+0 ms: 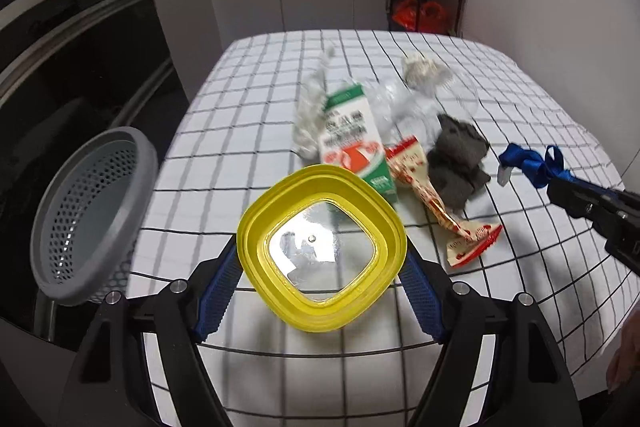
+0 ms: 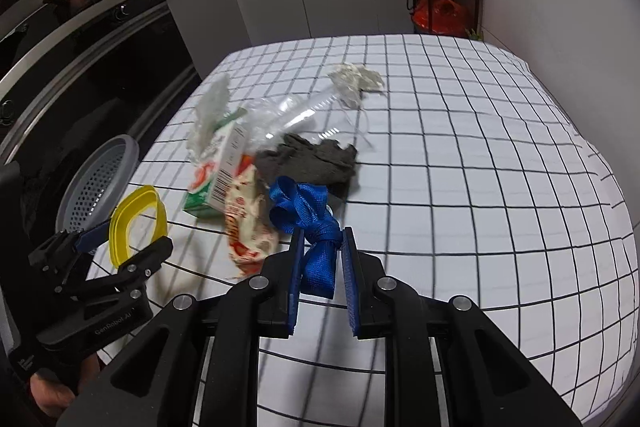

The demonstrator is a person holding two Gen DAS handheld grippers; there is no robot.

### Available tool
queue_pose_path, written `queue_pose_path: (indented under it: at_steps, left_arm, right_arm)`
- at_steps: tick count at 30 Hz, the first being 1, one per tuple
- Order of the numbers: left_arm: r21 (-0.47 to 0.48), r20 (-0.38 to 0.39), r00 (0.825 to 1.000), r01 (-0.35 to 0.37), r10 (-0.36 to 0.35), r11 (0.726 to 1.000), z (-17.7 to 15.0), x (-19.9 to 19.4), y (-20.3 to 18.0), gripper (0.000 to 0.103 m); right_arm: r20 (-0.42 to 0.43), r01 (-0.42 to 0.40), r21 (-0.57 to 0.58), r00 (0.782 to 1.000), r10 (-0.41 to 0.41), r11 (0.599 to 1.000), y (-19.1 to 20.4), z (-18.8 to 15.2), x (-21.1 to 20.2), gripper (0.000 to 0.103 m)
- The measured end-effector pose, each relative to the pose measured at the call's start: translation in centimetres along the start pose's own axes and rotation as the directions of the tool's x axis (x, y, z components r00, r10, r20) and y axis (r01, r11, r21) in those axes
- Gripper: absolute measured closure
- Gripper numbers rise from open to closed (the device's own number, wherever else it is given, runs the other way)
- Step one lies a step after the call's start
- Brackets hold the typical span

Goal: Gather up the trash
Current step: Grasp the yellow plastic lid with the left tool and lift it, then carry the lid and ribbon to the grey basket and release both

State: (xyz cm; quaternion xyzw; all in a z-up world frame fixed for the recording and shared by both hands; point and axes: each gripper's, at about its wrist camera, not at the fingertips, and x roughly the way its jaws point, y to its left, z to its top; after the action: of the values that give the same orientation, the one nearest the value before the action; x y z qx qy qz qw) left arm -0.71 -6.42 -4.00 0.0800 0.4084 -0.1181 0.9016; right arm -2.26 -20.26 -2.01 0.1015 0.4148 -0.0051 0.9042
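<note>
We are holding yellow lid (image 1: 322,251) in left gripper (image 1: 320,283), pads clamping both rims, above desk (image 1: 248,107). Right gripper (image 2: 320,259) nearly closed, pinching blue ribbon (image 2: 304,211). We are likely heading for grey basket (image 1: 92,211) beyond left desk edge; keeping lid level. Remaining litter, carton (image 1: 352,143) included, blurred. Right side open.

left gripper (image 1: 322,269): jaws clamp yellow lid (image 1: 320,251) | grey basket (image 1: 94,215) left | checked table (image 1: 248,131)
</note>
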Motion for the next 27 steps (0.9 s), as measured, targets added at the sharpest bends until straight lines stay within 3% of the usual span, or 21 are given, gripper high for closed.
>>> queue_pose_path:
  at_steps: [5,11,20,27]
  left_arm:
    - [-0.075,0.037,0.998,-0.039,0.042,0.996,1.4,-3.0,4.9,0.03]
    - [-0.126,0.062,0.984,-0.159,0.168,0.979,2.3,-5.0,12.5,0.029]
    - [-0.273,0.004,0.95,-0.299,0.311,0.914,1.9,-3.2,24.1,0.029]
    - [-0.343,-0.062,0.952,-0.303,0.3,0.889,0.9,-1.0,29.1,0.029]
  right_arm:
    - [0.019,-0.053,-0.062,0.998,0.054,0.997,4.6,1.7,0.0,0.085]
    - [0.01,-0.161,-0.156,0.986,0.165,0.974,12.6,4.2,2.0,0.085]
    - [-0.049,-0.299,-0.255,0.954,0.296,0.92,24.3,7.6,7.6,0.085]
    - [-0.132,-0.334,-0.31,0.942,0.307,0.89,30.5,7.9,12.5,0.085]
